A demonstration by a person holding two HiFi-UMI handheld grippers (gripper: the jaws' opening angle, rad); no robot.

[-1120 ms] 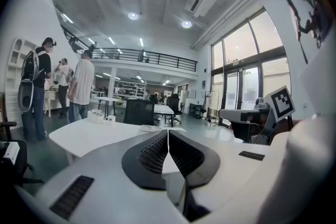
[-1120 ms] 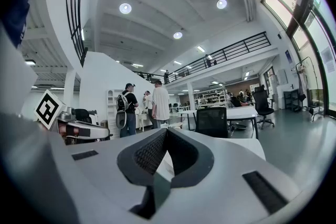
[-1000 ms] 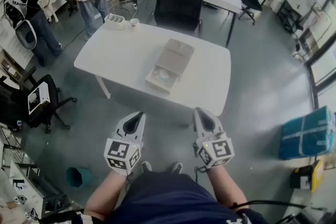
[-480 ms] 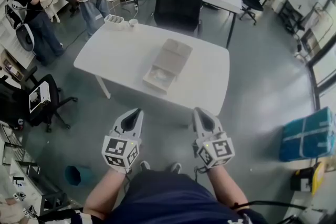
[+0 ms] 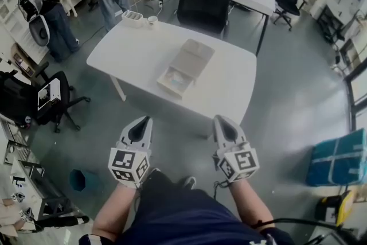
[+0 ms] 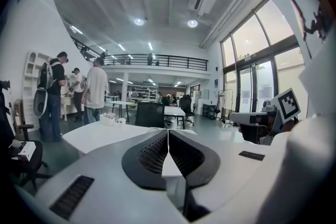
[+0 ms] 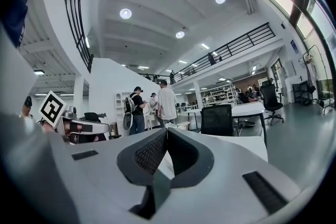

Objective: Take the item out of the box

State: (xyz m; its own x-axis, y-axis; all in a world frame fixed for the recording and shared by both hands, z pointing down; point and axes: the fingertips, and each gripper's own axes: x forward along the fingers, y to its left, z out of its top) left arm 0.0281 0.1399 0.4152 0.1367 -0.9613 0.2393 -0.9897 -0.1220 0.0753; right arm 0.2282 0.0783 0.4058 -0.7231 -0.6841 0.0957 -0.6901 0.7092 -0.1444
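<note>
On the table ahead, the box lies open, its item seemingly inside. Your left gripper and right gripper are both clenched, empty, well short; reaching in closed could shove the box.

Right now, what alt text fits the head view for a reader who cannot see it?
An open beige box lies on a white table. The person stands back from it, holding the left gripper and right gripper side by side, both shut and empty. A black office chair stands beyond.
</note>
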